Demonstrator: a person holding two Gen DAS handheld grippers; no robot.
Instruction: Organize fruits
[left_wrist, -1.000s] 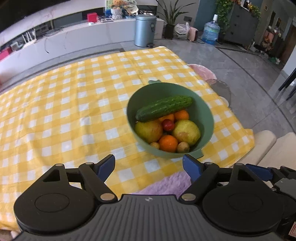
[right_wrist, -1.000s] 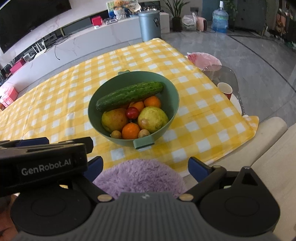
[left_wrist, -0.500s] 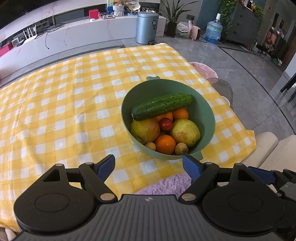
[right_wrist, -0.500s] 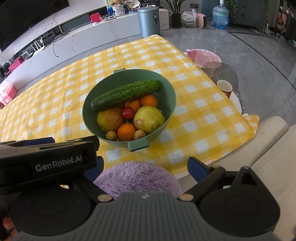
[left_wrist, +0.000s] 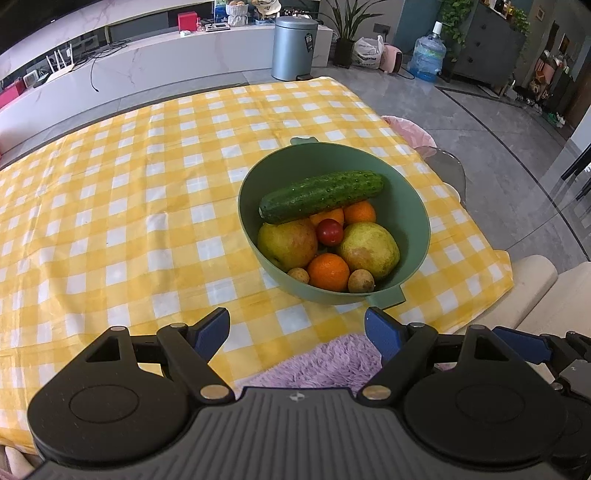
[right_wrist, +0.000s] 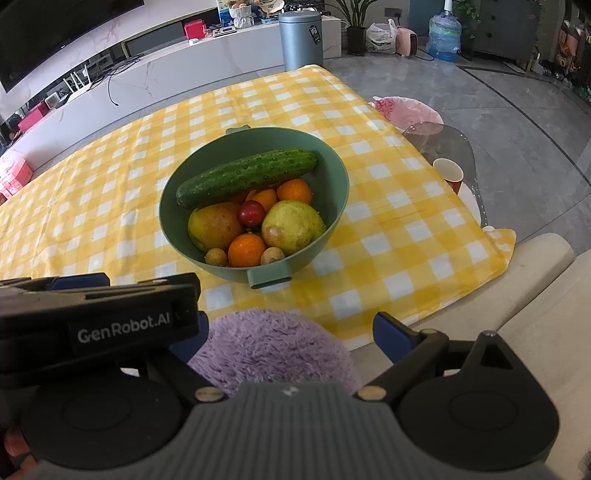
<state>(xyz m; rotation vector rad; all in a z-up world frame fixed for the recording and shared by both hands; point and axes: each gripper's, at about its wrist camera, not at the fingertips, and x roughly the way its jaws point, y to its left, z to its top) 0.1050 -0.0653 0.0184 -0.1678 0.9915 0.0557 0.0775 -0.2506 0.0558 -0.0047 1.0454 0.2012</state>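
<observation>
Blue-padded fingers (left_wrist: 212, 328) of the left gripper (left_wrist: 297, 328) are seen spread wide in the left wrist view, with nothing held between them; they are poised over the near edge of a table covered by a yellow-and-white checked cloth (left_wrist: 110, 206). Just beyond them a green bowl (left_wrist: 415, 221) is set on the cloth, near its right-hand corner. A cucumber (left_wrist: 320, 195) is laid across the top of the fruit in the bowl. Below it two pears (left_wrist: 288, 242) are placed side by side, with a small red fruit (left_wrist: 330, 232) between them, and oranges (left_wrist: 328, 271) and two small brown fruits (left_wrist: 361, 281) are packed around them. A fluffy purple cushion (left_wrist: 321, 363) is seen below the table edge, between the fingers.

From the right wrist view, the right gripper (right_wrist: 291, 332) is likewise shown wide open and empty; only its right finger (right_wrist: 391, 338) is plainly seen, the left one being mostly hidden behind the black body of the other gripper, which is marked "GenRobot.AI" (right_wrist: 123, 331). The same bowl (right_wrist: 332, 166) with the cucumber (right_wrist: 247, 175) and fruit is seen ahead, well apart from the fingers. A paper cup (right_wrist: 448, 173) is stood on a glass side table (right_wrist: 461, 144) to the right of the cloth.
</observation>
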